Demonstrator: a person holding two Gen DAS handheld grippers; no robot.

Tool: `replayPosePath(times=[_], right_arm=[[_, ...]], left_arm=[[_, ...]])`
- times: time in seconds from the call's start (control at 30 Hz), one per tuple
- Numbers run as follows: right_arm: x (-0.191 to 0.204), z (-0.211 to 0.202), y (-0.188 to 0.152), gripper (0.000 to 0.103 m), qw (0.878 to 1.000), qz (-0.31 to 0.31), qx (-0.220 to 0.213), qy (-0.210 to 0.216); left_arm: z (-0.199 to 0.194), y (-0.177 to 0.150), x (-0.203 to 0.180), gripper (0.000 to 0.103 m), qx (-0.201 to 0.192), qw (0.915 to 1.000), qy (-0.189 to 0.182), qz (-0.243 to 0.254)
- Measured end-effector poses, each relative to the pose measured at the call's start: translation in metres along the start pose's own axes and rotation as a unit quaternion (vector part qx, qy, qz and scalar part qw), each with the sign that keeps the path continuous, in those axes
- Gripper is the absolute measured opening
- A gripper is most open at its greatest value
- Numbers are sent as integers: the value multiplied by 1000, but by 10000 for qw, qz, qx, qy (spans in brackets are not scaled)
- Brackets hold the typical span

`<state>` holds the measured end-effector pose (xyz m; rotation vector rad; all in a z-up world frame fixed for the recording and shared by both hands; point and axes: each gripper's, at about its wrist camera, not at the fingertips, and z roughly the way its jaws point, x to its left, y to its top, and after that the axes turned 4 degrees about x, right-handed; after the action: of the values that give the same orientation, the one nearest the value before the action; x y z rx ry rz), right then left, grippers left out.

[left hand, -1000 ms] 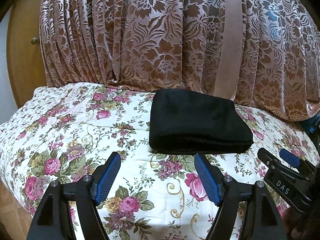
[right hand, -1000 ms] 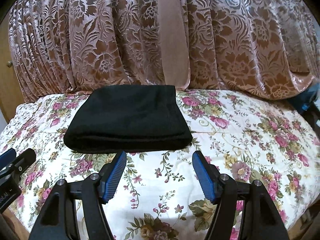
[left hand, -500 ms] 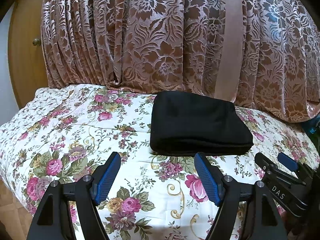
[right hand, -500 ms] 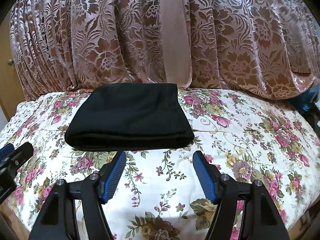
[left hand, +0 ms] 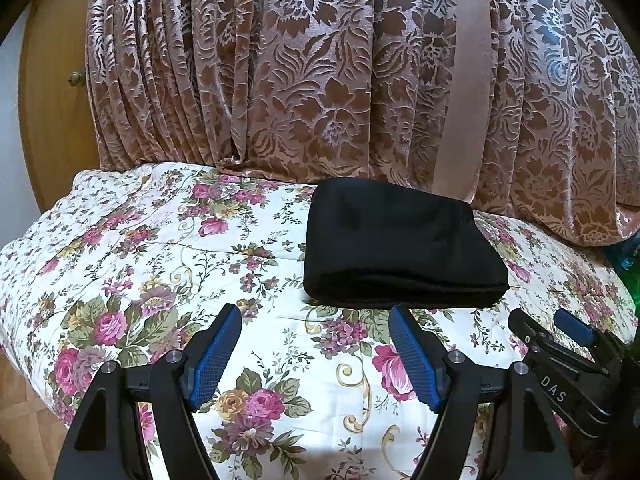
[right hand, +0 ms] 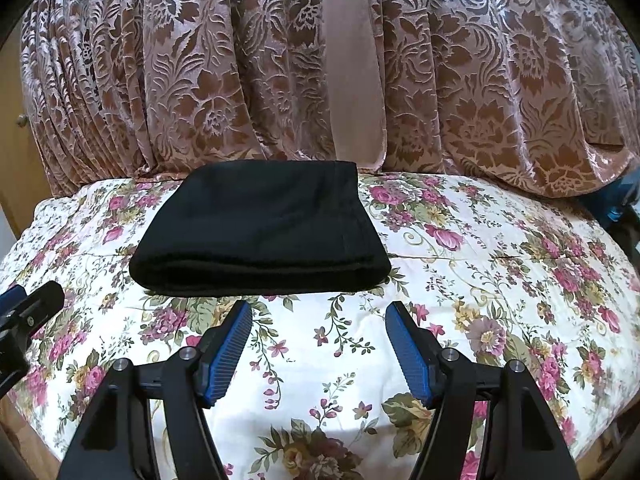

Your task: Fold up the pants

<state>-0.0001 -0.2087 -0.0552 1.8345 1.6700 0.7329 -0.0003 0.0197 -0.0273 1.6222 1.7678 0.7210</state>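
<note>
The black pants [left hand: 396,244] lie folded into a thick flat rectangle [right hand: 262,232] on the floral bedspread, near the curtain. My left gripper [left hand: 316,320] hovers open just in front of the pants' near folded edge and a little to its left, with nothing between its blue pads. My right gripper [right hand: 318,316] is open too, in front of the pants' near right corner, its pads clear of the cloth. The right gripper's black body [left hand: 560,364] shows at the right of the left wrist view. The left gripper [right hand: 24,312] shows at the left edge of the right wrist view.
A floral bedspread [left hand: 160,264] covers the bed [right hand: 500,280]. A brown patterned curtain [left hand: 320,80] hangs right behind the pants. A wooden door with a knob [left hand: 75,78] stands at the far left. Wooden floor [left hand: 20,420] shows below the bed's left edge.
</note>
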Motion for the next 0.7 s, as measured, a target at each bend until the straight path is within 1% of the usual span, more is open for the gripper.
replayPosePath(times=[0.43,0.6,0.7], right_arm=[[1,3,-4,70,10000,-38,74,-2],[1,6,-7,70,9999,-49,120,-9],[-1,9,-8,70,9998,-31,177,-3]], left_arm=[[-4,1,0,77,-8,10000,8,-51],[-1,0,0,77,53,9999,-79,-58],[-1,-1,-1,77,-81,9996,-252,-50]])
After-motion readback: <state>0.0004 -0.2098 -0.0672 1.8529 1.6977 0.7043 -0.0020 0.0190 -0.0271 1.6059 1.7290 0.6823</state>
